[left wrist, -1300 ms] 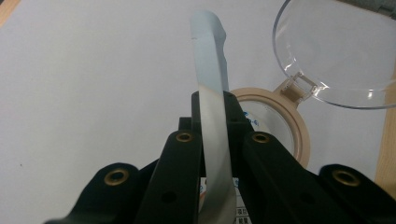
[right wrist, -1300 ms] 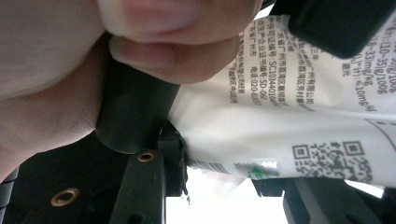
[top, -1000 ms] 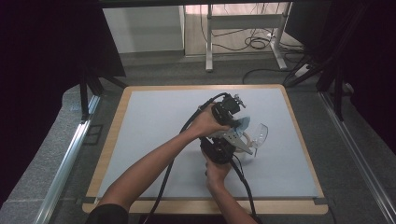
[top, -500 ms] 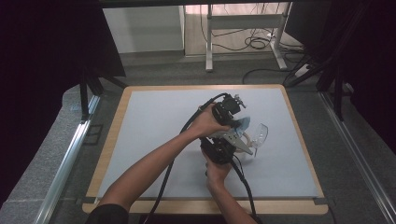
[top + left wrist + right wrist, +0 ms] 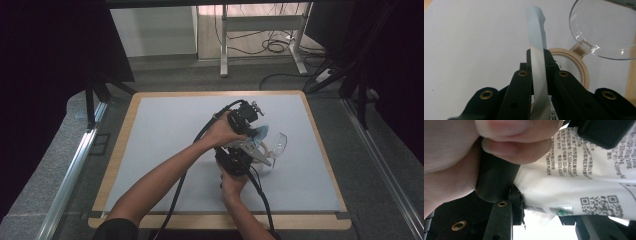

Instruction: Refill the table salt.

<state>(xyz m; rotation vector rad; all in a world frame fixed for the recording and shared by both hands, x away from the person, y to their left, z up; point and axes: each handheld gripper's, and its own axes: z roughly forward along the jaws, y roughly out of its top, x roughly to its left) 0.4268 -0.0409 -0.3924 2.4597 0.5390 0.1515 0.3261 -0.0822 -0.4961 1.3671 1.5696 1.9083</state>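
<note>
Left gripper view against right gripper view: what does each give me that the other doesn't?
Left gripper view alone: the fingers shut on a thin pale-blue strip, a beige-rimmed round container with its clear hinged lid open, and the table mat. Right gripper view alone: a close-up white printed packet with a QR code, and a hand. Both share black gripper fingers at the bottom.

The white packet point(image 5: 584, 182), held between the right gripper's jaws, carries small Chinese print sideways, with "SC10344010", "020-", "mg/kg" and "g/100g" legible. A QR code sits beside a barcode stub near the jaws.
</note>
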